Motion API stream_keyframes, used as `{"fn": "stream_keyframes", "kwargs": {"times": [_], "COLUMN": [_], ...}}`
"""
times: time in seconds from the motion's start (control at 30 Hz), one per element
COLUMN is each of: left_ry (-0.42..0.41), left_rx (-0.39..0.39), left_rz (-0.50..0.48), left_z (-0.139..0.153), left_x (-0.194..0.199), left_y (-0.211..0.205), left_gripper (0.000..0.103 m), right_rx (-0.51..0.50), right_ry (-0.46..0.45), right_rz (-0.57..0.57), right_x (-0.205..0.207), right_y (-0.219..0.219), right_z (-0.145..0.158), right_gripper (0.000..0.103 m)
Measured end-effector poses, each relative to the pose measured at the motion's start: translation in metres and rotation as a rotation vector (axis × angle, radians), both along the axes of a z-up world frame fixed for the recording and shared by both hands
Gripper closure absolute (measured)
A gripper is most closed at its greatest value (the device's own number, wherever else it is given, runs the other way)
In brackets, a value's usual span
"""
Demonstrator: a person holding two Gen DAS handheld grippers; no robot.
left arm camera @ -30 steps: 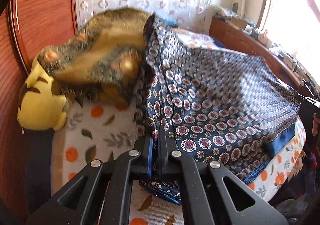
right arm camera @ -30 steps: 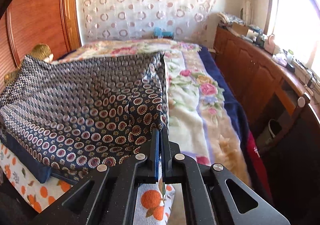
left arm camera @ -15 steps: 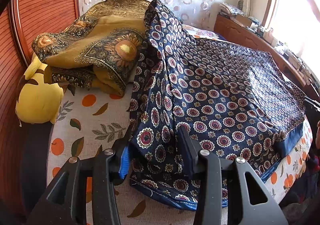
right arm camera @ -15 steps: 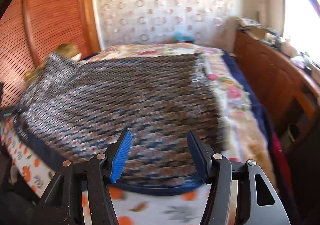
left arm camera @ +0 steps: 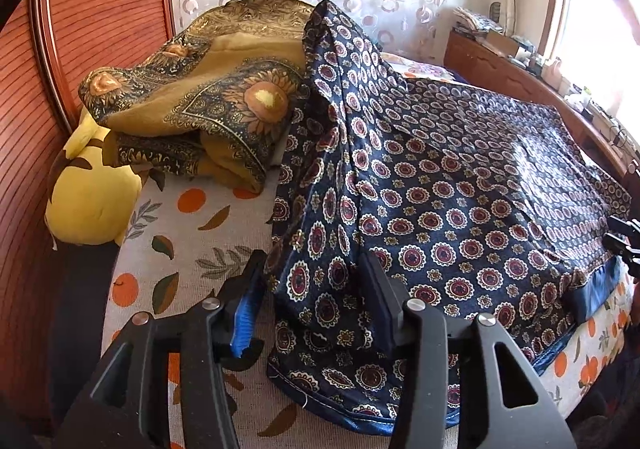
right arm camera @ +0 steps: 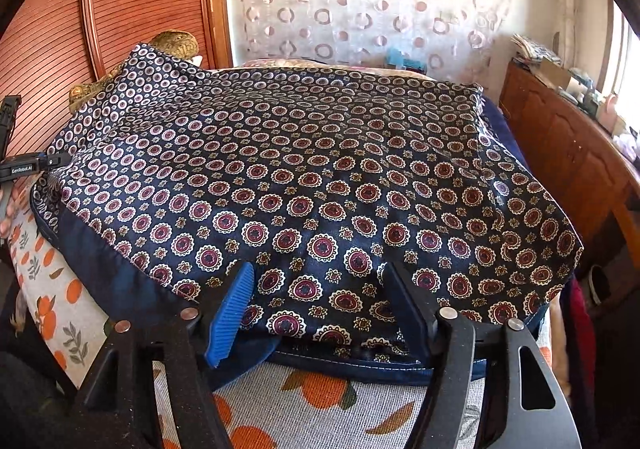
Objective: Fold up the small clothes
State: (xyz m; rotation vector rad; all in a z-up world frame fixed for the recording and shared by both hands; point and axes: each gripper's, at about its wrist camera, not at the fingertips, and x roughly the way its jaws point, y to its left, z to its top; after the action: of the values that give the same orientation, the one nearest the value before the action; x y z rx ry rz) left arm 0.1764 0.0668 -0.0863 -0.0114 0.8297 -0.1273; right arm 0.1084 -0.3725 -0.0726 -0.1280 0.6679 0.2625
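A navy cloth [left arm camera: 460, 189] with red and white medallions lies spread on the bed; its far left corner is draped up over a pile. It fills the right wrist view [right arm camera: 320, 177] too. My left gripper [left arm camera: 312, 297] is open, its fingers either side of the cloth's near left corner, holding nothing. My right gripper [right arm camera: 320, 297] is open over the cloth's near hem, holding nothing. The left gripper also shows at the left edge of the right wrist view [right arm camera: 24, 165].
A mustard sunflower blanket [left arm camera: 208, 101] is piled at the headboard, above a yellow plush toy [left arm camera: 88, 193]. The bed has an orange-print sheet [left arm camera: 180, 245]. A wooden sideboard [right arm camera: 568, 153] with clutter runs along the right. A wooden headboard [left arm camera: 80, 29] stands left.
Both grippers were shut on the cloth's edge one second ago; both have opened and let it go. The cloth has dropped flat on the bed.
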Motion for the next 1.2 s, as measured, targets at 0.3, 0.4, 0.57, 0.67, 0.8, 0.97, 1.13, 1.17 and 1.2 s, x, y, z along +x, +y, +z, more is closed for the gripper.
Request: {"fn": "stream_keyframes", "kwargs": {"times": [0.3, 0.4, 0.57, 0.67, 0.8, 0.97, 1.13, 1.17, 1.2], "left_ry": [0.02, -0.011, -0.073, -0.099, -0.118, -0.109, -0.08, -0.078, -0.076], "left_rx": [-0.095, -0.128, -0.116, -0.11, -0.092, -0.084, -0.068, -0.06, -0.052], "left_rz": [-0.101, -0.147, -0.252, -0.315, -0.423, -0.564, -0.673, -0.686, -0.699], "left_z": [0.013, 0.031, 0.07, 0.092, 0.117, 0.133, 0.141, 0.142, 0.144], "left_x": [-0.007, -0.011, -0.011, -0.006, 0.007, 0.026, 0.037, 0.038, 0.038], "left_y": [-0.009, -0.021, -0.06, -0.089, -0.147, -0.237, -0.316, -0.326, -0.337], "left_gripper": [0.1, 0.1, 0.1, 0.1, 0.1, 0.1, 0.1, 0.1, 0.1], "right_rx": [0.0, 0.003, 0.016, 0.053, 0.104, 0.09, 0.091, 0.093, 0.095], "right_ry": [0.001, 0.001, 0.002, 0.011, -0.003, -0.043, -0.079, -0.085, -0.088], "right_rz": [0.0, 0.001, -0.001, 0.002, -0.02, -0.069, -0.126, -0.136, -0.143], "right_x": [-0.002, -0.003, -0.004, -0.005, -0.013, -0.031, -0.05, -0.053, -0.056], "right_y": [0.004, 0.0, -0.002, -0.008, -0.028, -0.057, -0.087, -0.092, -0.095], "right_z": [0.0, 0.003, 0.004, 0.005, 0.016, 0.032, 0.043, 0.044, 0.045], "right_gripper": [0.029, 0.029, 0.029, 0.029, 0.029, 0.029, 0.029, 0.029, 0.029]}}
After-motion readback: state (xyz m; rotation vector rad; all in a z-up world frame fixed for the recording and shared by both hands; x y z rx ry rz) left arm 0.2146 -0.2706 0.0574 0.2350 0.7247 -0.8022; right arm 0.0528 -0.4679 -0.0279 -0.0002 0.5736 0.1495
